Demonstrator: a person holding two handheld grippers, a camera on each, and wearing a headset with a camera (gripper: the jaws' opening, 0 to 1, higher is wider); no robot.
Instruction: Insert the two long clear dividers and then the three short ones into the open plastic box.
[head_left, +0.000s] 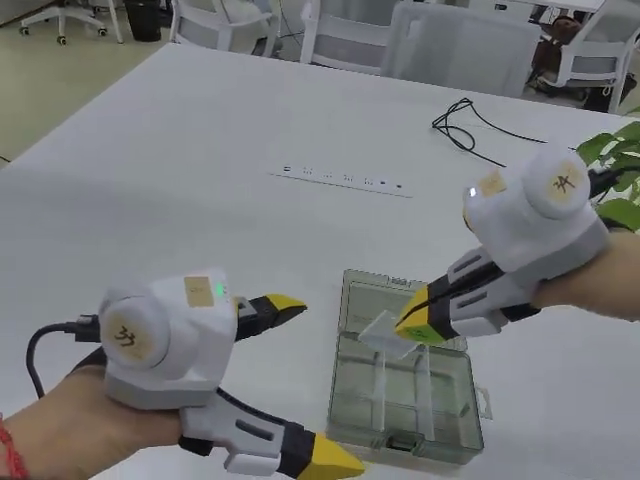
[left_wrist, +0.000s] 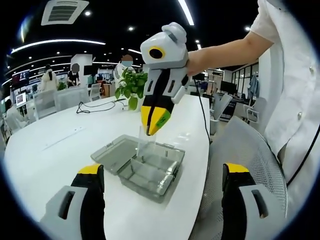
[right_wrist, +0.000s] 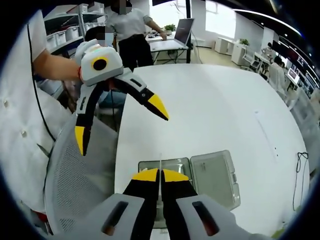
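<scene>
Clear divider (head_left: 380, 332) pinched in right gripper (head_left: 410, 328) over box (head_left: 340, 380); left gripper (head_left: 325, 385) fingers (head_left: 283, 303) splayed.

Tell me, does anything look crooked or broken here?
Nothing looks broken or spilled. The open plastic box sits flat on the table. The right gripper holds a clear divider at a slant over it, which seems part of putting it in.

bench (head_left: 180, 170) left and behind the box (head_left: 410, 437): wide open | over the box: right tongs (head_left: 412, 328) plus clear divider (head_left: 385, 332) in the way | box's left side: left tongs (head_left: 328, 384) spread wide, kinda crowding it
</scene>
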